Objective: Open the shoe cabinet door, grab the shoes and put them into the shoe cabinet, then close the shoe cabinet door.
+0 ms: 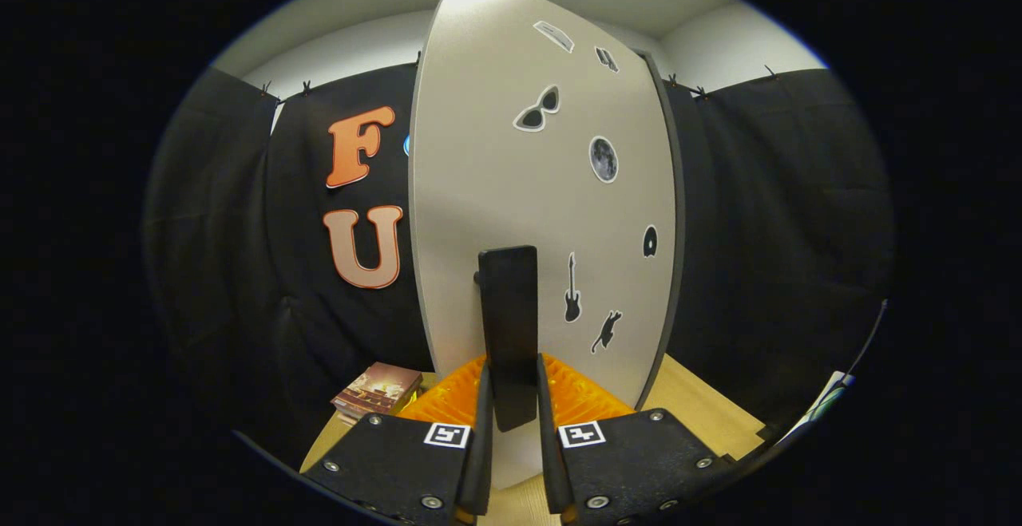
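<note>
Shoe cabinet door [511,191] stands upright just ahead of the tongs [511,406], a pale panel seen at a slant with its left edge nearest the booth wall. Its dark upright handle [509,326] juts toward the camera, and the lower end of that handle sits between the two fingers [481,430]. The fingers stand narrow, flanking the handle closely on either side; they look to be pressing on it, though I judge this from the small gap rather than from any clear contact.

Small dark stickers lie on the door to the right of the handle: sunglasses [538,109], a moon [604,159], a guitar [572,288] and a cat [607,330]. Left of the handle and lower, a book [377,389] lies on the wooden desk [703,406] near the wall cloth. No shoes are to be seen, and whether the door is swinging open or shut I cannot tell.

The main risk, as I judge it, is the grip. The tongs hold only the bottom of the handle, so a pull off the door's swing line could let the handle slide out from between the fingers. A twist of the wrist would lever the handle sideways and might strain its mount. If the door swings left, its edge could sweep toward the book. A sudden release might let the door bounce back.
</note>
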A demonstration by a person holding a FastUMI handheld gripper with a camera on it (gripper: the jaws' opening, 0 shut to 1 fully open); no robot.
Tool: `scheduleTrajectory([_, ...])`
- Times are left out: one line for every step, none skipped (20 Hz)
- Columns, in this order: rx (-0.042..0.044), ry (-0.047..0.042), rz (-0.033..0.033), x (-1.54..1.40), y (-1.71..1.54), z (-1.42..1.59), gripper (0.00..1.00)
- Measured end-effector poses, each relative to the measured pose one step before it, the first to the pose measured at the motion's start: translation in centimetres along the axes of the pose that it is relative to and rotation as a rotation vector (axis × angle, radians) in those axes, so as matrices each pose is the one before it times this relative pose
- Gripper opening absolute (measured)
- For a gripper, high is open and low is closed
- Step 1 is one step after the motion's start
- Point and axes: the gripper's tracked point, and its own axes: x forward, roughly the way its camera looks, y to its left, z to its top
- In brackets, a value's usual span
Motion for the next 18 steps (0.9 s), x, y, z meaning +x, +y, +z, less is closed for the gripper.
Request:
scheduleTrajectory([0.00646,0.00246,-0.00526,-0.305,-0.365,-0.092,0.27])
scheduleTrajectory([0.00048,0.00046,-0.0056,-0.341,-0.433,-0.016,0.26])
scheduleTrajectory([-0.00524,0.00302,-0.00605,-0.326,-0.501,-0.078,0.26])
scheduleTrajectory([-0.00334,-0.00206,-0.00506,-0.358,-0.447,-0.013,0.26])
scheduleTrajectory([0.0009,-0.00165,-0.00439,-0.314,-0.46,-0.054,0.25])
scheduleTrajectory([0.00157,-0.00426,-0.00232,-0.452,-0.516,-0.074,0.25])
scheduleTrajectory([0.0,-0.00326,-0.00138,-0.452,-0.474,-0.055,0.25])
scheduleTrajectory([-0.00392,-0.0055,-0.00168,-0.354,-0.453,-0.017,0.22])
scheduleTrajectory([-0.00482,-0.00284,-0.0027,-0.521,-0.536,-0.032,0.21])
scheduleTrajectory([-0.00043,-0.00042,-0.00352,-0.456,-0.566,-0.144,0.21])
scheduleTrajectory([0.00533,0.00174,-0.00419,-0.534,-0.478,-0.008,0.21])
scheduleTrajectory([0.00822,0.00155,-0.00475,-0.359,-0.476,-0.151,0.21])
scheduleTrajectory([0.01158,0.0054,-0.00617,-0.299,-0.216,-0.039,0.21])
scheduleTrajectory([0.01395,0.00652,-0.00854,-0.242,-0.251,-0.146,0.21])
scheduleTrajectory([0.01237,0.00581,-0.0107,-0.395,-0.445,-0.114,0.21])
scheduleTrajectory([0.00445,0.00378,-0.02363,-0.444,-1.042,-0.19,0.21])
scheduleTrajectory([-0.02057,-0.00295,-0.06528,-0.439,-1.947,-0.113,0.21])
scheduleTrajectory([-0.04818,-0.0163,-0.10121,0.158,-3.136,0.013,0.2])
